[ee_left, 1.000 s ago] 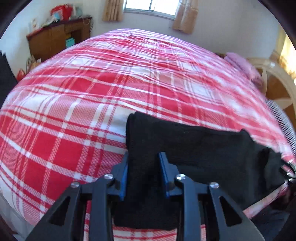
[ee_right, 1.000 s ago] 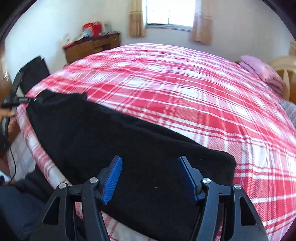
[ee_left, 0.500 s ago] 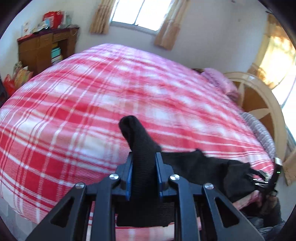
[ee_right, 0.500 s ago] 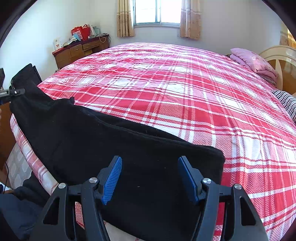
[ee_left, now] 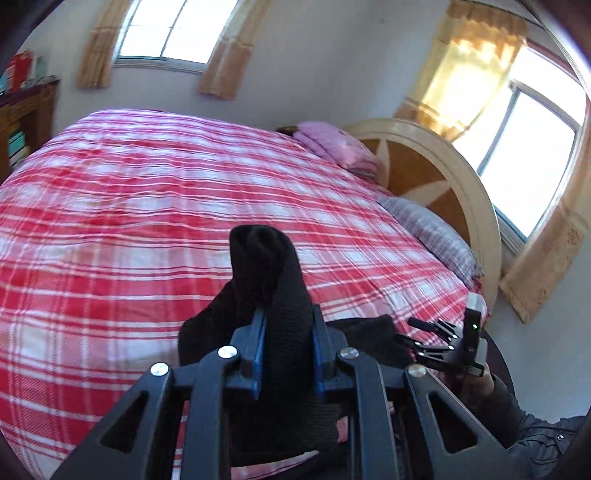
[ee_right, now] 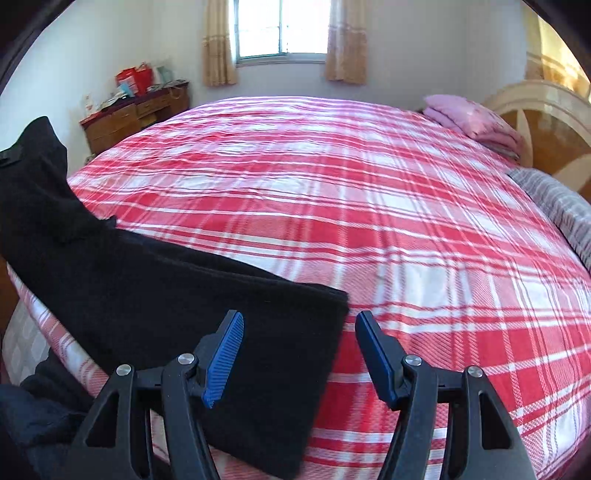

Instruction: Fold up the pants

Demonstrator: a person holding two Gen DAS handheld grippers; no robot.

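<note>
The left gripper (ee_left: 286, 341) is pinched tight on one end of the black pants (ee_right: 177, 295) and has lifted it up off the bed (ee_right: 369, 206). The right gripper (ee_right: 299, 356) stays wide, holding nothing. The fold is starting.

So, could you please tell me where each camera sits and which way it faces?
Left wrist: behind the left gripper, whose fingers pinch the raised end of the black pants; looks across the bed toward the headboard; right gripper and a dark sleeve at lower right.
Right wrist: behind the open right gripper, above the pants' flat end, facing the far window.
Shared: bed, pants, pink pillow.
</note>
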